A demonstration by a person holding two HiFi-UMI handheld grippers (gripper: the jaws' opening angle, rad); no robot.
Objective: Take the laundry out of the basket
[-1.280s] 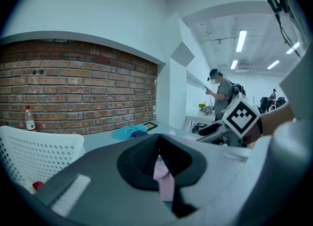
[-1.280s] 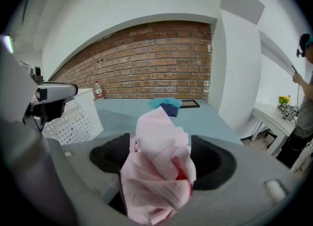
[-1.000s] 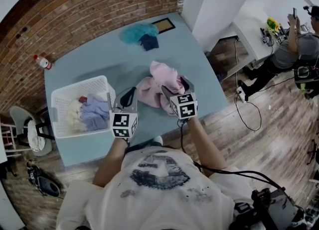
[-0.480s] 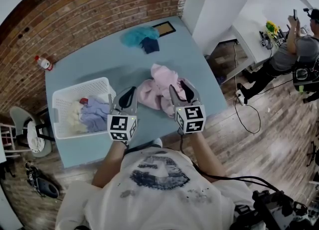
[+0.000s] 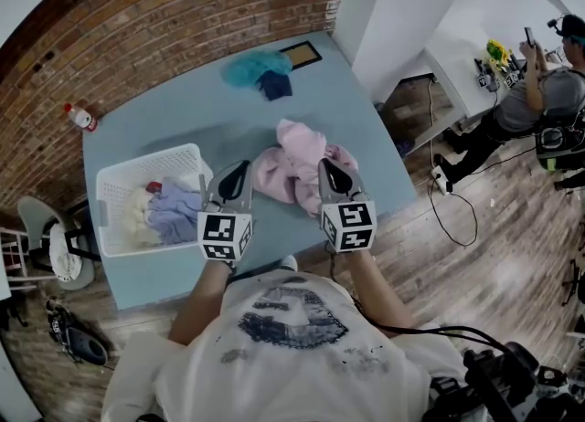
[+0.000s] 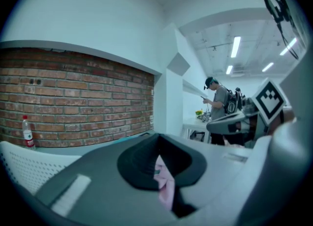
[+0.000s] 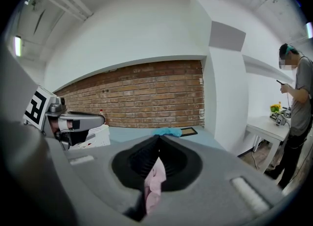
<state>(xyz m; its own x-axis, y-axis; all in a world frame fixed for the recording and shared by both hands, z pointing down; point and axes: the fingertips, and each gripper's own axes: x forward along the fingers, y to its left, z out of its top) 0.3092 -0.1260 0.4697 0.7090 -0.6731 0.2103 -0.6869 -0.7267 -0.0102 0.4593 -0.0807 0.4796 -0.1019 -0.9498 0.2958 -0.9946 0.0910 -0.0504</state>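
Observation:
A crumpled pink garment (image 5: 297,163) lies on the blue table (image 5: 183,114), right of the white laundry basket (image 5: 146,155). The basket holds a lavender piece (image 5: 174,212), a cream piece (image 5: 137,212) and a bit of red. My left gripper (image 5: 236,172) is at the garment's left edge, shut with pink cloth (image 6: 166,188) caught in its jaws. My right gripper (image 5: 331,169) is at the garment's right edge. Its jaws have just been closing and now stand shut on a fold of pink cloth (image 7: 152,183). Each gripper shows in the other's view.
A teal cloth (image 5: 256,64) and a dark blue one (image 5: 274,82) lie at the table's far end beside a framed picture (image 5: 302,46). A bottle (image 5: 80,116) stands at the far left corner. A person (image 5: 548,91) stands at a white desk to the right. A chair (image 5: 55,247) stands left of the table.
The right gripper's jaws went from open to shut on the pink cloth, and it rose and drew back toward me. The left gripper rose slightly.

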